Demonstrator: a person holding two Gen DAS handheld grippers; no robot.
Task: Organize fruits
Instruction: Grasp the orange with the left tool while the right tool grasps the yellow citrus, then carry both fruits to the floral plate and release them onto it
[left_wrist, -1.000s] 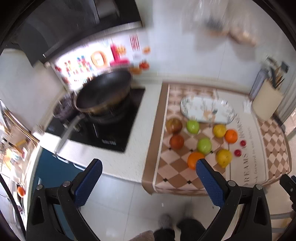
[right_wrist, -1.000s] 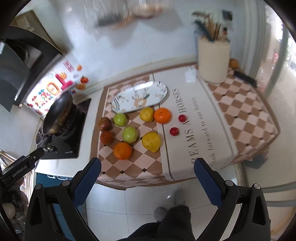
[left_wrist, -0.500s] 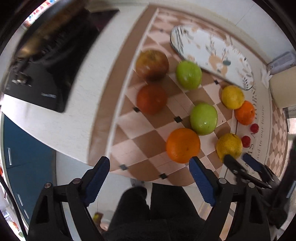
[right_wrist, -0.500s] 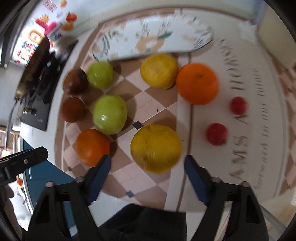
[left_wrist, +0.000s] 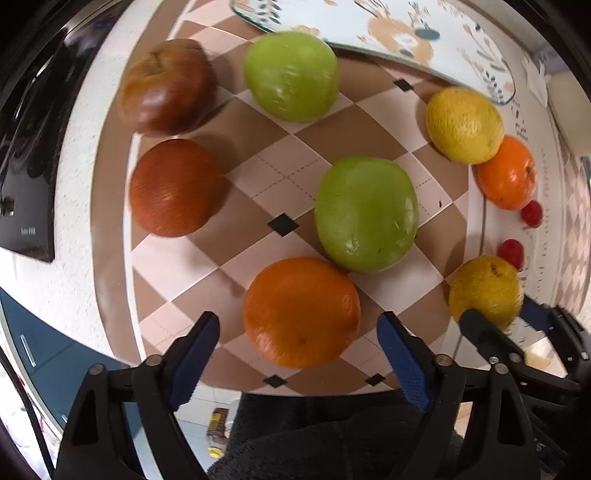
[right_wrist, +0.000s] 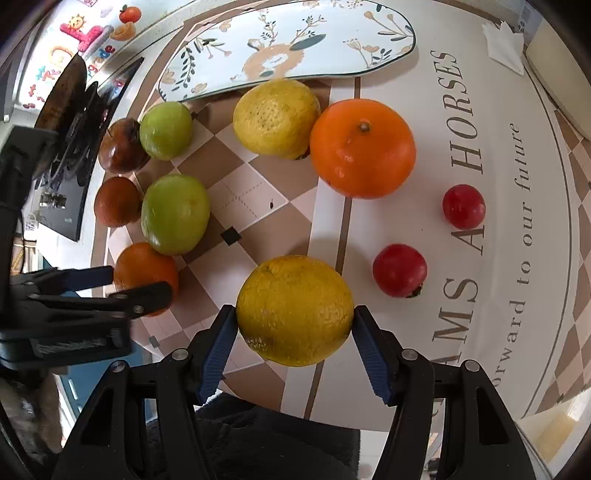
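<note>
- Right gripper (right_wrist: 294, 328): its two blue pads sit against opposite sides of the near yellow citrus (right_wrist: 294, 310). Both pads appear to touch the skin, so the gripper is grasping this fruit. The fruit rests on the mat (right_wrist: 491, 155) at its front edge.
- Left gripper (left_wrist: 298, 334): released, jaws spread wide. The near orange (left_wrist: 301, 312) lies between the pads with a gap on each side; neither pad touches it.
- In the left wrist view, the right gripper's black fingers appear at the lower right, around the near yellow citrus (left_wrist: 485, 290).
- Fruit layout on the mat, right wrist view:
  - Two green apples, one near (right_wrist: 175, 214) and one far (right_wrist: 166, 130), sit left of centre.
  - A dark red apple (right_wrist: 120, 151) and a brownish-red fruit (right_wrist: 116, 201) lie at the left edge, beside the green apples.
  - A second yellow citrus (right_wrist: 275, 118) touches a large tangerine (right_wrist: 362, 147); both lie just in front of the plate.
  - Two small red fruits, one near (right_wrist: 399, 270) and one far (right_wrist: 463, 206), lie on the white printed part of the mat, apart from each other.
- The oval patterned plate (right_wrist: 332, 40) lies at the back of the mat and holds no fruit.
- A black stove (right_wrist: 74, 140) with a pan (right_wrist: 62, 96) stands left of the mat.
</note>
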